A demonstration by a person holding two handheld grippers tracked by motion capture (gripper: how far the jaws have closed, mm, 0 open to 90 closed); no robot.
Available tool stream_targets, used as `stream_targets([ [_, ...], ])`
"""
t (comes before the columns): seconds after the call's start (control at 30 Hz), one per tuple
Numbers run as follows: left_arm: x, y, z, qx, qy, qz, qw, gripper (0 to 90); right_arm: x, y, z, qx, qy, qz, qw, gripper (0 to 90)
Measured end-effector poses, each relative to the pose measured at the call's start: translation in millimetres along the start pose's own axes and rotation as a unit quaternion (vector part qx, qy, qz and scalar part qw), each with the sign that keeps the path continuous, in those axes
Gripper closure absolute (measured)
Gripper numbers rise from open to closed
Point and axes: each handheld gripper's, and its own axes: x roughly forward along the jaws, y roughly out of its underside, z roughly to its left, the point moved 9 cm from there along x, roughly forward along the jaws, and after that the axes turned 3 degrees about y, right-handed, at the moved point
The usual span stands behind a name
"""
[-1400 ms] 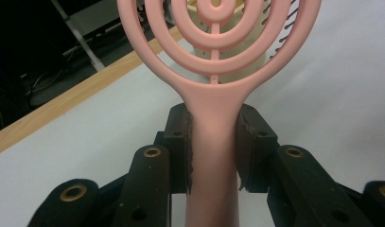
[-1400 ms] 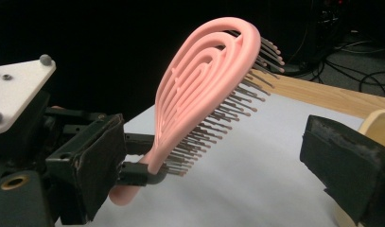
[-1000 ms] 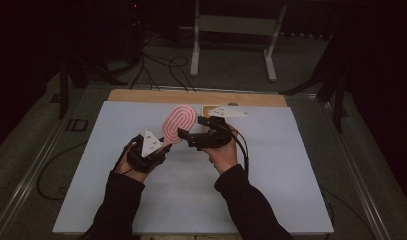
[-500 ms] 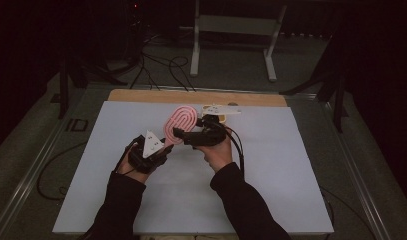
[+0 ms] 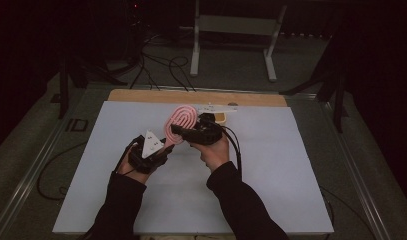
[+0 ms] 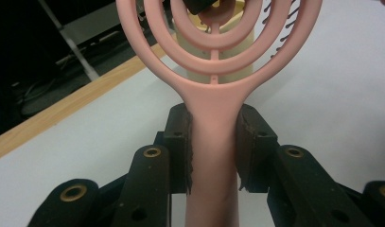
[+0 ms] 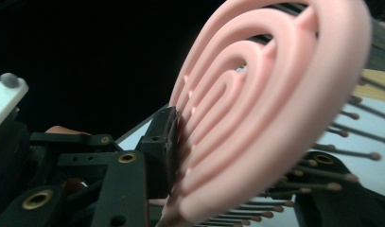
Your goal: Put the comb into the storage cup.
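Above the white table mat [image 5: 271, 165], both grippers are meeting at a pink hairbrush [image 5: 181, 121], which is being held up in the air near the middle of the mat, oval vented head pointing away from the person. Left gripper [image 5: 163, 145] is pinching the handle, with both pads pressed flat against it just below the neck, as the left gripper view is showing plainly: pink hairbrush [image 6: 214, 137] sitting square between the jaws. Right gripper [image 5: 183, 131] is the one changing: its jaws have just been closing from wide apart onto the brush head, and the right gripper view is showing the head [image 7: 275, 109] wedged between them, the near pad against the ringed back, bristles with ball tips sticking out toward the far jaw. Contact on the bristle side is partly hidden, so I am reading it as a grip on the head rather than a loose bracket. Compared with a second ago, the right hand is sitting tighter in on the brush, left hand not budging. Judgement: looks like a hand-over or a two-handed reposition getting under way, with the brush now held at both ends; the left could let go next. A cream block [image 5: 220, 117] is lying on the mat beyond, near the wooden edge strip [image 5: 141, 96].
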Motion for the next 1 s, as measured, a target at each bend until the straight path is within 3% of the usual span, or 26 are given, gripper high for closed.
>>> stream_targets([
  [0.23, 0.6, 0.6, 0.0, 0.000, -0.001, 0.000, 1.0000, 70.0, 1.2, -0.2, 3.2, 0.013, -0.014, -0.004, 0.9998, 59.5],
  [0.4, 1.2, 1.1, -0.3, -0.001, 0.001, 0.001, 1.0000, 70.0, 1.2, 0.4, 3.1, 0.012, -0.010, -0.005, 0.9999, 59.4],
  [0.63, 2.9, 2.3, -0.6, -0.004, 0.003, 0.002, 1.0000, 70.0, 1.6, 0.9, 4.3, 0.030, -0.015, 0.000, 0.9994, 61.4],
  [0.8, 4.3, 4.8, 0.0, -0.004, 0.006, 0.007, 0.9999, 70.0, 3.1, 2.5, 5.8, 0.042, -0.026, 0.009, 0.9987, 62.7],
  [1.0, 2.7, 3.1, 1.1, -0.002, 0.004, 0.000, 1.0000, 69.4, 0.6, -0.1, 7.8, 0.051, -0.040, 0.001, 0.9979, 63.0],
])
